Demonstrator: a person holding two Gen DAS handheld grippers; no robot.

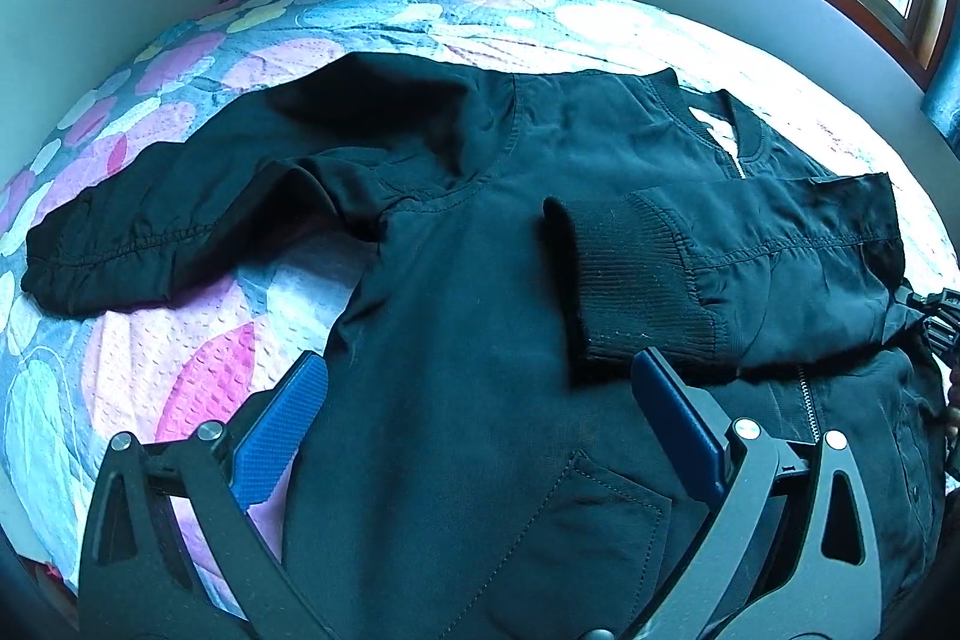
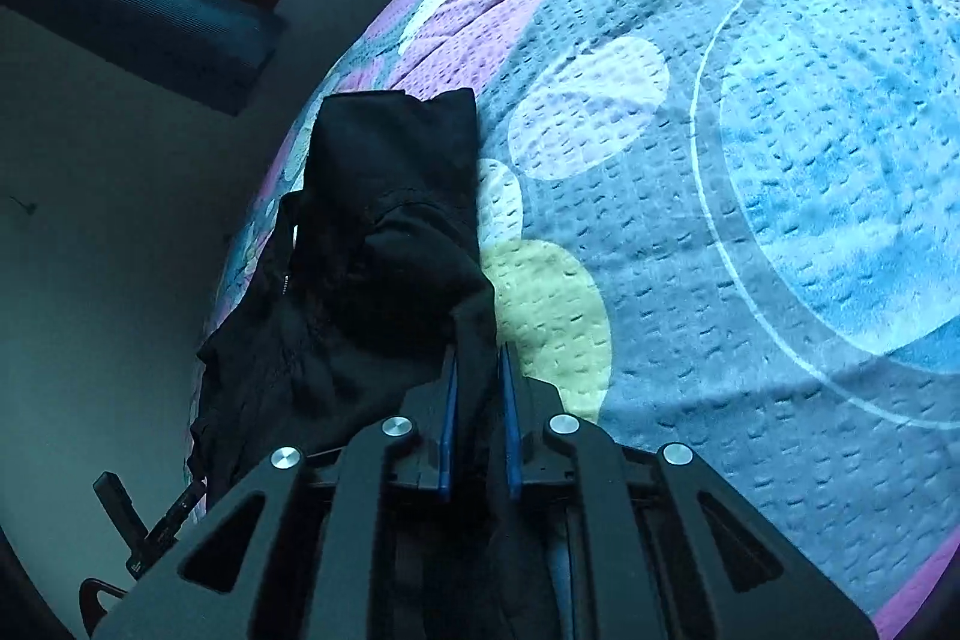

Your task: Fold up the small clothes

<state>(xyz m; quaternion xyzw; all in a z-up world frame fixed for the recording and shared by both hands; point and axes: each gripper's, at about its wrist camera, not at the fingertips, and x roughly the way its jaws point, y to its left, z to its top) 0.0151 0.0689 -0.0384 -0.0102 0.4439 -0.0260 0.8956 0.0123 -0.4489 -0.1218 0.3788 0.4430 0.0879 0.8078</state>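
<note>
Black bomber jacket (image 1: 480,232) spread flat on the bed's quilted bedspread (image 1: 198,340)

Smooth, slightly shiny shell with a ribbed knit collar (image 1: 684,100) and ribbed cuff (image 1: 636,280); one sleeve is folded across the chest, the other lies out to the side. Left gripper (image 1: 480,394) hangs over the lower front, textured blue pads wide apart, holding nothing. Right gripper (image 2: 478,400) is pinched tight on a bunched fold of the jacket, above the puckered, pastel-circle bedspread.
</note>
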